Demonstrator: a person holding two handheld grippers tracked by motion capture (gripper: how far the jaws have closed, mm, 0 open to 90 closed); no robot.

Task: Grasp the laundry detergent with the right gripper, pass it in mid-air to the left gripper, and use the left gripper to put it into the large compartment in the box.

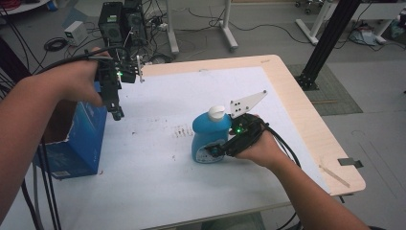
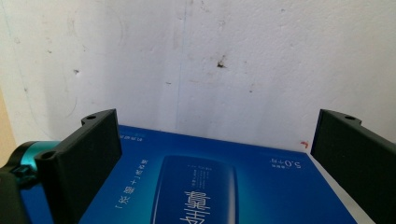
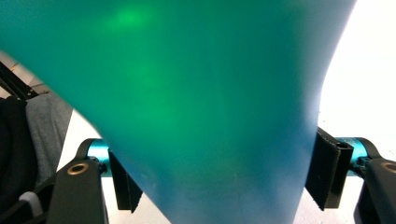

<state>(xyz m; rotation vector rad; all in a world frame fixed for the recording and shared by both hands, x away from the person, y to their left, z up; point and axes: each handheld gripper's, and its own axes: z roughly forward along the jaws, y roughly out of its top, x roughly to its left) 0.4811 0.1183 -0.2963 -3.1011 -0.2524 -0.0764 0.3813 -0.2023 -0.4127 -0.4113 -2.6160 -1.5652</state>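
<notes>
On the white bench [image 1: 158,191], an open blue box [image 1: 76,139] stands at the left, the left gripper [image 1: 117,114] above it, jaws spread. The right gripper [image 1: 218,149] pinches the upright blue bottle [image 1: 209,132] mid-bench; probably boxing it next.

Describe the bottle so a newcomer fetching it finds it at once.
On the white-covered table, look right of centre, away from the blue carton at the left edge. The blue bottle stands there, clamped by the right hand-held gripper. Its white cap and rounded body set it apart.
</notes>
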